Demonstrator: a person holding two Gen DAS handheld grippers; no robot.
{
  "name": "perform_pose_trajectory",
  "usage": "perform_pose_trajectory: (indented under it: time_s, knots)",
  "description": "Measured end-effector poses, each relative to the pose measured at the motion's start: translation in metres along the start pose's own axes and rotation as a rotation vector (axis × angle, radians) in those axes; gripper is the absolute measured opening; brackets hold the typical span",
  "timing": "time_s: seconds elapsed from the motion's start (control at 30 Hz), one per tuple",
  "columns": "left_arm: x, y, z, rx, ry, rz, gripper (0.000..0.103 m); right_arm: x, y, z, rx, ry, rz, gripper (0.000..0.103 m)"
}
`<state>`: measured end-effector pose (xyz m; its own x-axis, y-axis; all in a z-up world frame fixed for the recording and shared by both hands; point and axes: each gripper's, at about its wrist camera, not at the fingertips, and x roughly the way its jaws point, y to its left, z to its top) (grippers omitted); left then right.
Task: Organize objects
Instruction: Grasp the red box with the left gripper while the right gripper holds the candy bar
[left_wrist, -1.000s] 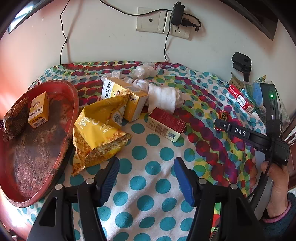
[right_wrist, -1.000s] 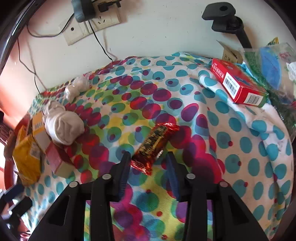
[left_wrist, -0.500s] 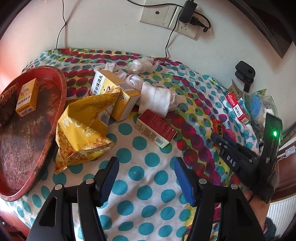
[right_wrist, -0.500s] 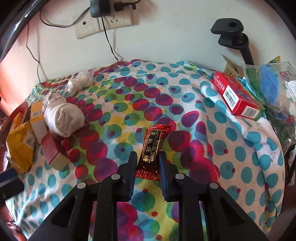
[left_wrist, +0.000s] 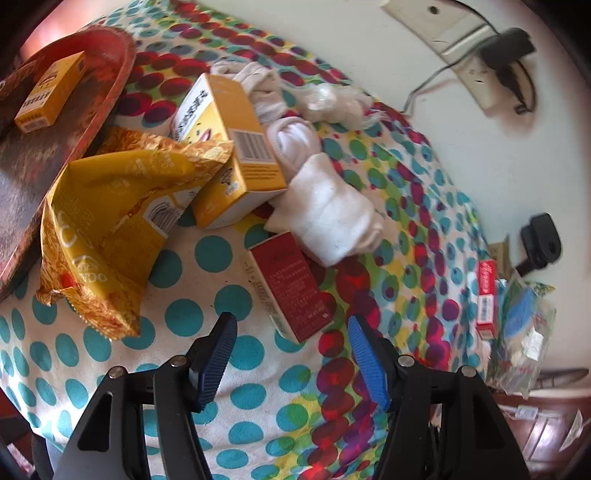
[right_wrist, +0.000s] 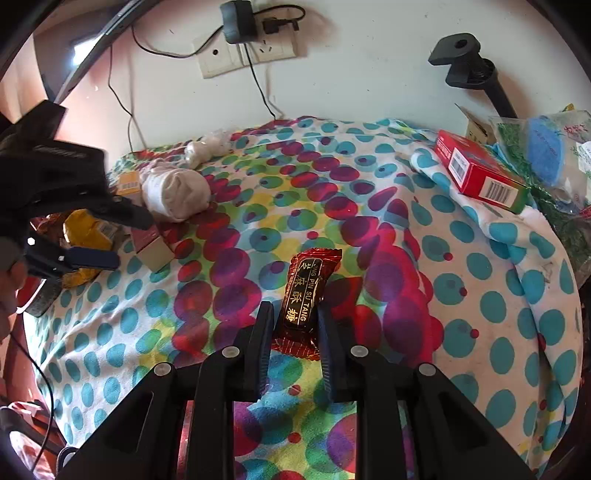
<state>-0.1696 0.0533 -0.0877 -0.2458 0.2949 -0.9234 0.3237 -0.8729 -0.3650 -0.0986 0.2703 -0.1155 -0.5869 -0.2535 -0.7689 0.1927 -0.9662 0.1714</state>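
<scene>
The right gripper (right_wrist: 293, 321) has its jaws closed on a dark red candy bar (right_wrist: 304, 295), which lies lengthwise between them on the dotted cloth (right_wrist: 480, 332). The near end of the wrapper is partly covered by the black fingers (right_wrist: 260, 343), so I cannot see how deep it sits in the grip.

The left gripper (left_wrist: 291, 328) has its jaws wide apart and holds nothing. Just past its fingertips, at about 12 o'clock, lies a dark red box (left_wrist: 291, 284); its near corner reaches between the blue pads (left_wrist: 365, 358), but they do not touch it. Beyond this box, toward 12 to 1 o'clock, a rolled white sock (left_wrist: 328, 214) touches its far end. At 11 o'clock a yellow carton (left_wrist: 236, 147) leans partly under a crumpled yellow snack bag (left_wrist: 110, 221), which hides the carton's lower face. At 10 o'clock is a red tray (left_wrist: 110, 92), cut off by the edge of the view, with a small yellow box (left_wrist: 50, 96) inside.

In the right wrist view, the left gripper (right_wrist: 92, 258) appears at 9 o'clock, dark and blurred. At 2 o'clock a red and green box (right_wrist: 480, 170) rests on a fold of the cloth, beside a clear plastic bag (right_wrist: 546, 147) whose contents are hard to make out.
</scene>
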Motion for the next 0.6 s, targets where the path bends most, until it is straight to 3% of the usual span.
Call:
perform_pose_trajectory:
  time_s: [0.13, 0.33, 0.4, 0.53, 0.6]
  knots:
    - [0.007, -0.004, 0.004, 0.002, -0.028, 0.056, 0.064, 0.001, 0.002, 0.000, -0.004, -0.005, 0.020, 0.021]
    - [0.012, -0.008, 0.003, 0.037, -0.071, 0.053, 0.063, 0.001, 0.004, 0.000, -0.021, -0.001, -0.001, 0.022]
    - [0.014, -0.010, 0.002, 0.076, -0.078, 0.051, 0.045, 0.002, 0.008, 0.000, -0.041, 0.001, -0.026, 0.022]
    - [0.013, -0.014, 0.001, 0.131, -0.082, 0.039, 0.032, 0.004, 0.014, 0.001, -0.064, 0.004, -0.053, 0.022]
    - [0.009, -0.016, 0.000, 0.165, -0.086, 0.039, 0.030, 0.003, 0.013, 0.001, -0.062, 0.004, -0.050, 0.022]
